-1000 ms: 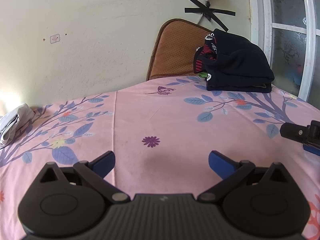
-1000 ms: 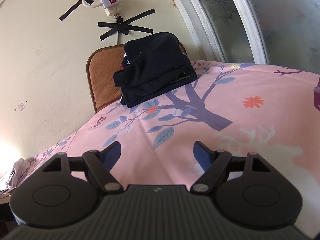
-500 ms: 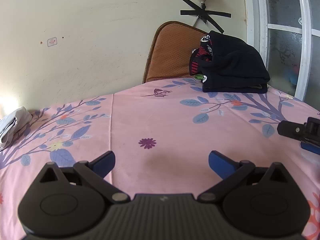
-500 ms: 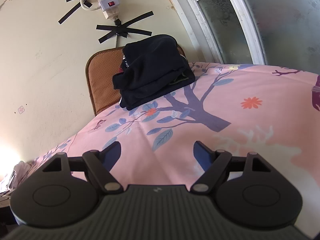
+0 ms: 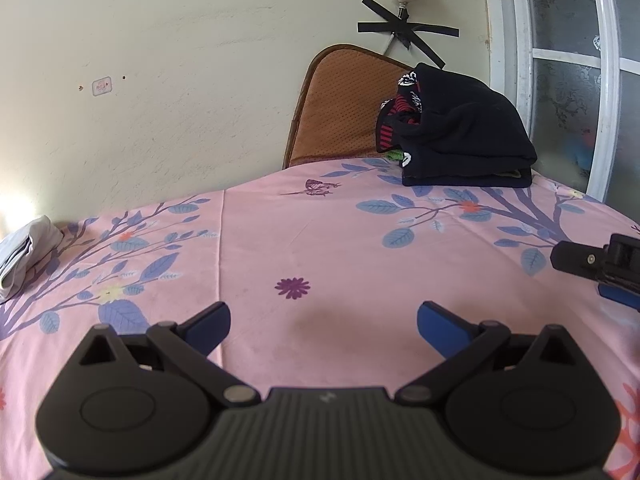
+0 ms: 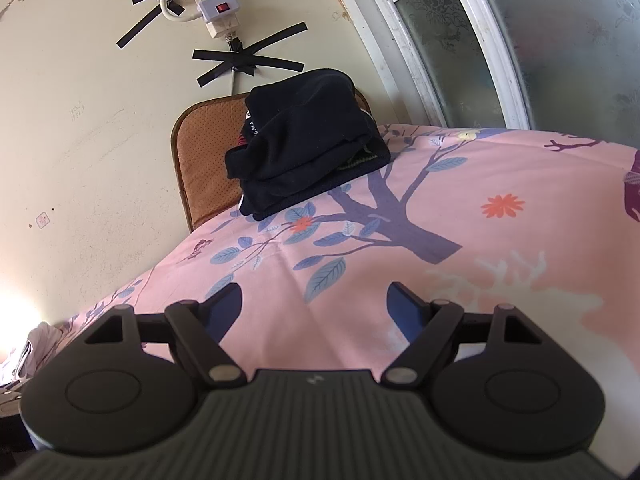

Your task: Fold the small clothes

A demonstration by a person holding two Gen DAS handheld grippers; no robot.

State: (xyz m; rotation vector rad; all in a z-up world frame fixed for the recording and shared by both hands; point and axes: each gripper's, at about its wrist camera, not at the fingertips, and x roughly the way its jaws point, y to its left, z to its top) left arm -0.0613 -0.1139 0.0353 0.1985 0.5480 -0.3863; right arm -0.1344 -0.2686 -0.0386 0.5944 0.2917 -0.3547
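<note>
A stack of folded dark clothes (image 5: 460, 136) (image 6: 308, 152) rests at the far edge of the pink floral sheet (image 5: 320, 232) (image 6: 460, 216), with red and white patterned garments showing at its left side. A folded white cloth (image 5: 24, 252) (image 6: 36, 340) lies at the far left edge. My left gripper (image 5: 323, 320) hovers open over bare sheet with nothing between its blue pads. My right gripper (image 6: 314, 304) is open too, well short of the dark stack. Its tip (image 5: 596, 264) pokes into the left wrist view at the right edge.
A brown perforated cushion (image 5: 340, 108) (image 6: 204, 164) leans on the cream wall behind the stack. A power strip (image 6: 216, 4) and black tape are fixed to the wall above. A white-framed frosted window (image 6: 500, 40) stands to the right.
Both views have shifted slightly: the dark stack sits a little lower and further left in the left wrist view. Both grippers stay open and nothing was taken hold of.
</note>
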